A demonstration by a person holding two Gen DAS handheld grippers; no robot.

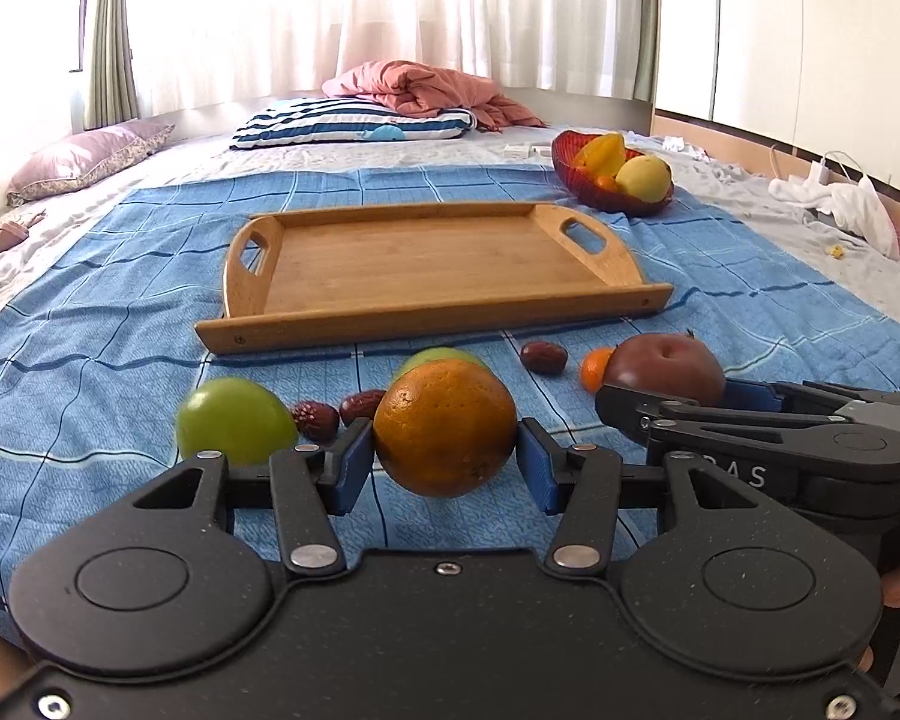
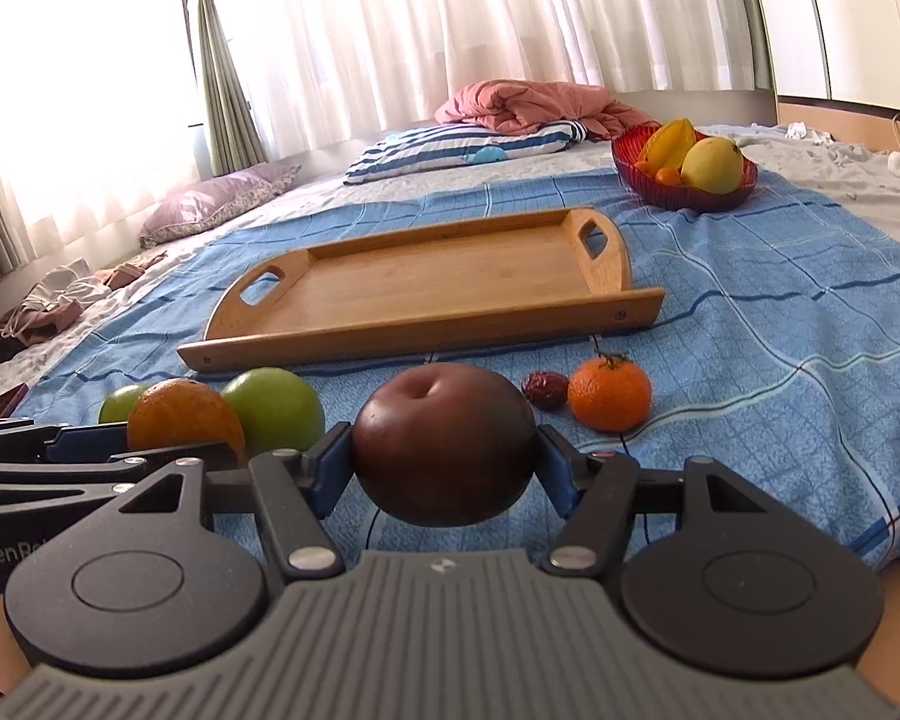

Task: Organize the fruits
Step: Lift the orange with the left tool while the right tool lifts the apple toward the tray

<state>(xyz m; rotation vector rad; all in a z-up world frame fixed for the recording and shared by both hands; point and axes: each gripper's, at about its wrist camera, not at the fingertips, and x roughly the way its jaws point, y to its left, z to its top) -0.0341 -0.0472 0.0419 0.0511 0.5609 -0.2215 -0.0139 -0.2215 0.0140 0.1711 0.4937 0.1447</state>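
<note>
Two grippers each pinched a fruit above the blue checked bedsheet [image 1: 120, 300]. The left gripper [image 1: 444, 459] had its blue pads pressed against both sides of an orange [image 1: 444, 426]. The right gripper [image 2: 444, 468] clamped a dark red apple [image 2: 444, 450] the same way. From the orange in the left view, a green apple [image 1: 234, 420] lay at 9 o'clock, two red dates [image 1: 336, 411] sat between them, and another green fruit [image 1: 441, 355] showed just behind at 12. A third date [image 2: 545, 389] lay touching or just beside a small tangerine [image 2: 609, 393], at 2 o'clock from the dark apple. Beyond them, at 12 o'clock, sat a wooden tray [image 1: 432, 324], and at 1 o'clock a red bowl [image 2: 660, 189] held a starfruit [image 2: 669, 144] and other yellow and orange fruit.
</note>
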